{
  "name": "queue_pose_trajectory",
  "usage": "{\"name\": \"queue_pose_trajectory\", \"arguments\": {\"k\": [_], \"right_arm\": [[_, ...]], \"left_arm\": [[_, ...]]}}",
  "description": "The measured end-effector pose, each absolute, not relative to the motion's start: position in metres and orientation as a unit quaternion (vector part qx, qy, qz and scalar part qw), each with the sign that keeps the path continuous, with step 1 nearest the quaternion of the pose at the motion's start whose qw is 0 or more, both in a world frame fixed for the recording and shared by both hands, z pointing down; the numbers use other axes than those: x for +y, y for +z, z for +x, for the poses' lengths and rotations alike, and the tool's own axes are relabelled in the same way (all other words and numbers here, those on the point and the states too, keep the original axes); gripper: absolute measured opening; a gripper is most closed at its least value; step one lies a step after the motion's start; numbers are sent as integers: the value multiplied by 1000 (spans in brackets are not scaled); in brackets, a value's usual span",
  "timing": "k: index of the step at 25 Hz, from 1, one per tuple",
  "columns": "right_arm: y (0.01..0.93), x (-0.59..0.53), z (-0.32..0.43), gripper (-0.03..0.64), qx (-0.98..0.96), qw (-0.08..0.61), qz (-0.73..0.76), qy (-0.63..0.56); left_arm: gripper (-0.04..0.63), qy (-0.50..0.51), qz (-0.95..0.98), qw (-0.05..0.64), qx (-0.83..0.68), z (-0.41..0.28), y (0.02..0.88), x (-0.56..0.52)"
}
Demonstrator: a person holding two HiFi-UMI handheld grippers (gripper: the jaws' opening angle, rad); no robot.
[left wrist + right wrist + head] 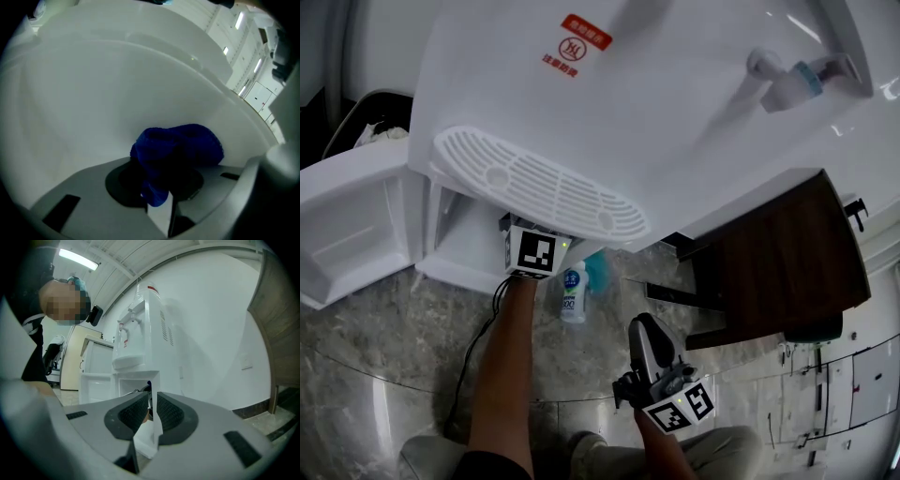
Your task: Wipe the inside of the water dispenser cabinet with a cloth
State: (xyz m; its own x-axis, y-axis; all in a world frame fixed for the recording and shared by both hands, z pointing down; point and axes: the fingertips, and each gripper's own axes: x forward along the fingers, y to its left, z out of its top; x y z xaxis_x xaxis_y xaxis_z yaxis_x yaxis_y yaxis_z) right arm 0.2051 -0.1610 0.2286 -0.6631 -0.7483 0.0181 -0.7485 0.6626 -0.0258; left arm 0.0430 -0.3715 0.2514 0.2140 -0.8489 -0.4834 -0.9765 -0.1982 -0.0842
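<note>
- At the far left the water dispenser's (675,103) door (347,225) stands swung open, so the cabinet (464,234) below the drip tray (544,183) is open to us.
- Our left gripper (159,197) reaches up into that cabinet, its jaws clamped narrowly on a bunched blue cloth (180,145). The cloth sits against the white inner wall (93,103), though we cannot tell how firmly.
- We judge the wiping step to be in hand. Nothing shows how much of the inside is done.
- The next move calls for dragging the cloth across the wall with steady pressure, then over the floor and corners, without loosening the grip.
- A small spray bottle (573,292) stands on the floor just outside the opening, beside the left forearm.
- To the right, well clear of the cabinet, our right gripper (649,342) hangs level with its jaws almost together and nothing between them.
</note>
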Motion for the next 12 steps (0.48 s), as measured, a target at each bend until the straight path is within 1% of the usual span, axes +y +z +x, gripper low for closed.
{"name": "queue_pose_trajectory", "arguments": {"k": [6,10,12], "right_arm": [[238,-157,204,51,-914,13,406,17],[237,-155,200,51,-914,5,406,20],[235,-155,195,51,-914,0,404,19]], "left_arm": [[94,142,-766,181,600,44,254,-396],[94,106,-760,197,610,42,251,-390],[92,107,-757,205,612,41,250,-376]]}}
